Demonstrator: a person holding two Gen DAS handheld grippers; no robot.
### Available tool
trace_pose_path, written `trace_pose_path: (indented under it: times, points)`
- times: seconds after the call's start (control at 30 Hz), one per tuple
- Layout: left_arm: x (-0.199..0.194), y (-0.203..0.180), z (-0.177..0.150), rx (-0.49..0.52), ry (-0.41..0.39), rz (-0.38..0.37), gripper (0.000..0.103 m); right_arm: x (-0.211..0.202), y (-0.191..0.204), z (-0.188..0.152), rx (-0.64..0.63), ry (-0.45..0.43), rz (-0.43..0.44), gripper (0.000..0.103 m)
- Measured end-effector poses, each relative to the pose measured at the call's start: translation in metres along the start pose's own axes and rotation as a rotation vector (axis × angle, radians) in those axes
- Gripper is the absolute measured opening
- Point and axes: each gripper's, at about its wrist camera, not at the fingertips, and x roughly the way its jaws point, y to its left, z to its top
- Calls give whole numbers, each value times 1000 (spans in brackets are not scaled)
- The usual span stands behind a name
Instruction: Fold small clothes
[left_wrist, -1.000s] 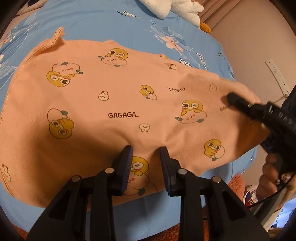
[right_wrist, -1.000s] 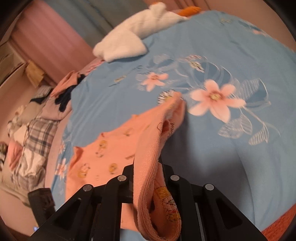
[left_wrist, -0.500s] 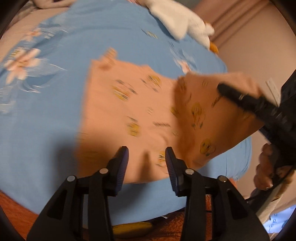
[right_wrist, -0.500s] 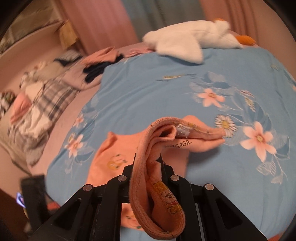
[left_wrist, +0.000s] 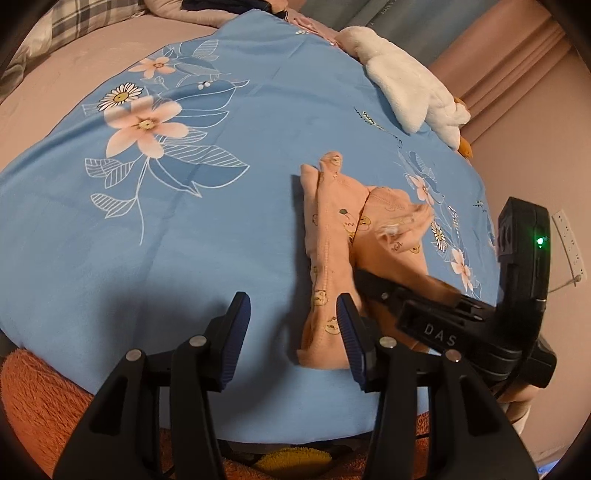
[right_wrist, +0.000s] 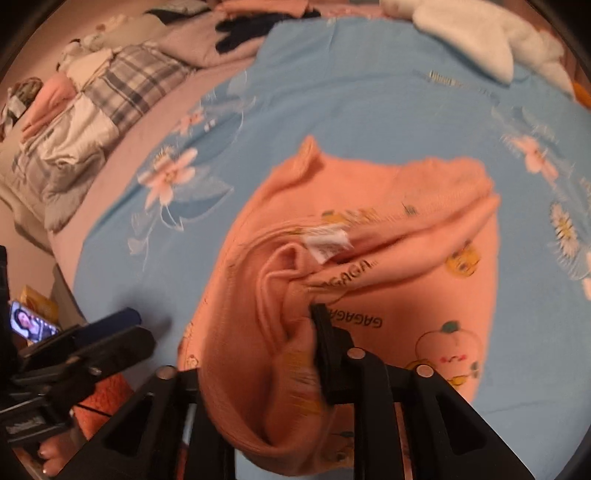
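A small peach garment with yellow cartoon prints (left_wrist: 332, 236) lies partly folded on the blue floral bedspread (left_wrist: 184, 221). My right gripper (right_wrist: 291, 354) is shut on a bunched fold of the garment (right_wrist: 369, 258), draping it over the rest; its left finger is hidden by cloth. In the left wrist view the right gripper (left_wrist: 364, 277) reaches in from the right over the garment. My left gripper (left_wrist: 291, 332) is open and empty, hovering just above the garment's near end.
A white plush duck (left_wrist: 406, 88) lies at the far side of the bed. Piled clothes and a plaid blanket (right_wrist: 92, 103) sit on the far left. An orange fuzzy rug (left_wrist: 37, 398) lies below the near bed edge. A wall socket strip (left_wrist: 570, 243) is on the right.
The right gripper has carried its edge of the garment across, folding the spread-out garment into a narrower shape. The left gripper has pulled back and now looks across the bed.
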Motion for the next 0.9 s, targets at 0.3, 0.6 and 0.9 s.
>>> trace_pose_path:
  times: [0.3, 0.6, 0.9]
  points:
    - [-3, -17, 11, 45, 1, -54, 55, -46, -10, -8, 60, -70, 127, 66]
    - [-6, -62, 33, 146, 13, -191, 64, -81, -46, -25, 149, -168, 45, 67]
    - [33, -80, 25, 209, 97, -142, 57, -68, -67, -35, 194, -136, 19, 56]
